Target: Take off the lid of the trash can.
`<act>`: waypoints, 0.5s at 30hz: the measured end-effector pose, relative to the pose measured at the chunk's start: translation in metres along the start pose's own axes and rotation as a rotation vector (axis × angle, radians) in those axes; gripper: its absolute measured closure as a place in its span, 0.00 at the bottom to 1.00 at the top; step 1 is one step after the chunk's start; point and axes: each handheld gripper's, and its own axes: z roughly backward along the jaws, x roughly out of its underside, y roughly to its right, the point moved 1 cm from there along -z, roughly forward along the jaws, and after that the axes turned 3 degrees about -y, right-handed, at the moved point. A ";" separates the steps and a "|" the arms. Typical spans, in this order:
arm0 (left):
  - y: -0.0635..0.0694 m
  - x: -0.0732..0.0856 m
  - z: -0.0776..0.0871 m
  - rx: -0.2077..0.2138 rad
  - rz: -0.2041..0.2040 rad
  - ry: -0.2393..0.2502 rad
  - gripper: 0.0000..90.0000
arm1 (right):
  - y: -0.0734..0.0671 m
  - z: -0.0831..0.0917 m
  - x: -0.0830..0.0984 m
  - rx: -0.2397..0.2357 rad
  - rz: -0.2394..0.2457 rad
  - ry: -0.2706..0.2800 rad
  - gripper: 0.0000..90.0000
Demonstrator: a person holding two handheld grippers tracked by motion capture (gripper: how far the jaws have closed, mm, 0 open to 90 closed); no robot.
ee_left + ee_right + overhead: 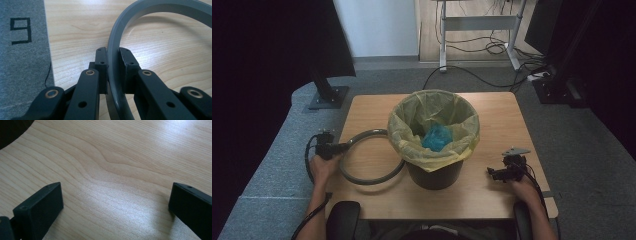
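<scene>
Looking down from the high view, the person sits at a small wooden table [492,125] with a black bin [435,172] at its middle, lined with a yellow bag [412,130] whose top is folded over the rim; something crumpled and blue [437,137] lies inside. To the left of the bin a grey ring [372,179] lies on the wood, its near right arc just beside the bin's base. The left gripper [343,147] meets the ring at its left arc, while the right gripper [493,172] rests well apart, near the table's right edge. The step in hand appears to be handling the bin's retaining ring, judged to be either setting it down or taking it up. Grey carpet [572,150] surrounds the table, with a desk frame [477,22] and loose cables [492,47] behind and dark stands at either side.

In the left gripper view, the black jaws are drawn close together on the ring [113,50], a pad [102,60] pressing on each face of its thin band. The ring curves away over pale wood grain [75,30]; carpet with a taped mark [21,30] lies to the left. If the ring is to go onto the bin, the next move calls for lifting it level and centring it over the bag's folded edge.

In the right gripper view, the jaws stand wide apart with nothing between them, over bare wood [112,170]; one pad [40,205] shows at lower left.
</scene>
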 end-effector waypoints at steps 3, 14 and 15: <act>0.002 0.002 -0.007 -0.018 -0.015 -0.016 0.87 | 0.000 0.000 0.000 0.000 0.001 0.000 0.00; 0.008 0.010 -0.022 -0.075 -0.079 -0.016 0.85 | 0.000 0.000 0.000 0.000 0.000 0.000 0.00; 0.009 0.010 -0.022 -0.082 -0.088 -0.015 0.85 | 0.000 0.000 0.000 0.000 0.000 0.000 0.00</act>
